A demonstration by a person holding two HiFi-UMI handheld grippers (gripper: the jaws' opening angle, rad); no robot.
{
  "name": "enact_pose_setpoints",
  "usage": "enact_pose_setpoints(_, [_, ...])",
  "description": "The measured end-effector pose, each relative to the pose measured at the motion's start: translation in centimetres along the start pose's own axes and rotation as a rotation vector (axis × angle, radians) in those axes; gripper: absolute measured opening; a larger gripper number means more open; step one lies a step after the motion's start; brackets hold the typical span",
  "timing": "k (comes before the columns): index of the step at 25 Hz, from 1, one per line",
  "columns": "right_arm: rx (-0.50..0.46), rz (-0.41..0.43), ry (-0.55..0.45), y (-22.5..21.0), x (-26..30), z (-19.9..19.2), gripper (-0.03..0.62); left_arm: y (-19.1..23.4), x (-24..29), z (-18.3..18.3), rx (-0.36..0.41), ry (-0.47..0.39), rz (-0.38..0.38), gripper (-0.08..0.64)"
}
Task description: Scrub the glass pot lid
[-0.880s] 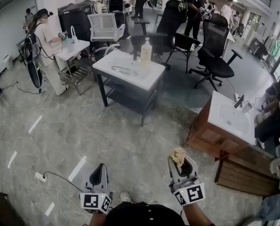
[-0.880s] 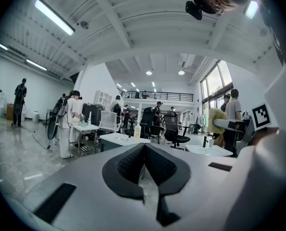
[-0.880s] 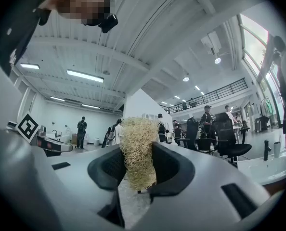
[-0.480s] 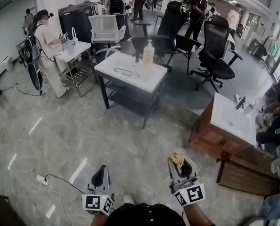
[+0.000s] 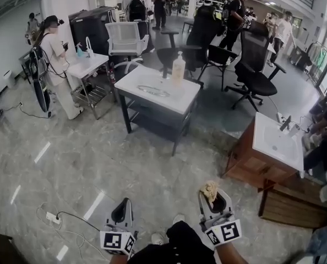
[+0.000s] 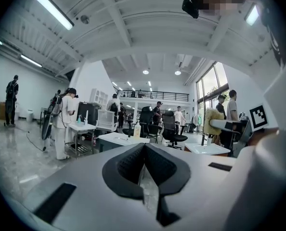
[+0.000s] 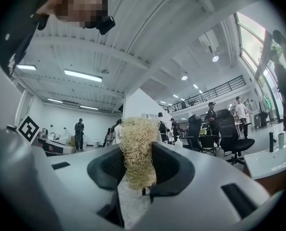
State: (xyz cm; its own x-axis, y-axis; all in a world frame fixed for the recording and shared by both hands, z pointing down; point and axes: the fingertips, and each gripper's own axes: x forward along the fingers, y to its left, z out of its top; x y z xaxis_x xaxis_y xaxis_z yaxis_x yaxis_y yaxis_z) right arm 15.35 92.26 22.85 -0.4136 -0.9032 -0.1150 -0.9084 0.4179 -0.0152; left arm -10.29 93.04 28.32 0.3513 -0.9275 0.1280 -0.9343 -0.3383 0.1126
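Note:
The glass pot lid (image 5: 152,91) lies flat on a white-topped table (image 5: 188,100) far ahead, beside a soap pump bottle (image 5: 178,68). My left gripper (image 5: 121,207) is shut with nothing between its jaws, low in the head view over the tiled floor. My right gripper (image 5: 210,196) is shut on a straw-coloured fibre scrubber (image 5: 210,189) that sticks out past its tips. In the left gripper view the gripper (image 6: 144,149) points at the table (image 6: 115,139) and the lid (image 6: 120,138). The right gripper view shows the scrubber (image 7: 137,148) pinched in the gripper (image 7: 138,170).
A wooden cabinet with a white sink (image 5: 277,142) stands to the right, a wooden crate (image 5: 293,207) in front of it. Black office chairs (image 5: 255,73) stand behind the table. A person (image 5: 52,56) works at a small table on the left. A power strip (image 5: 53,218) lies on the floor.
The table and sink have slid a little down and right in the head view. Both grippers sit slightly lower in the frame, still shut. People at the back have shifted.

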Motion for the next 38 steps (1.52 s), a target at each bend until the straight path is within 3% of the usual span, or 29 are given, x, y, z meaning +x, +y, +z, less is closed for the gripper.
enact_pose_setpoints(9, [0.007,0.000,-0.008,-2.0,6.6,-1.7,0.147,3.7,4.9,-0.1,0.000,0.006,0.023,0.026])
enact_pose_setpoints(21, [-0.001,0.031,-0.011,-8.3,20.2,-2.0,0.148,8.3,18.7,3.6,0.019,0.005,0.043,0.026])
enact_pose_setpoints(31, [-0.009,0.047,-0.019,-14.4,27.6,-2.5,0.147,9.4,28.0,4.8,0.016,0.005,0.065,0.026])
enact_pose_setpoints(38, [0.006,0.061,-0.020,-17.7,30.5,-3.0,0.149,8.7,31.7,5.3,0.014,0.001,0.086,0.026])
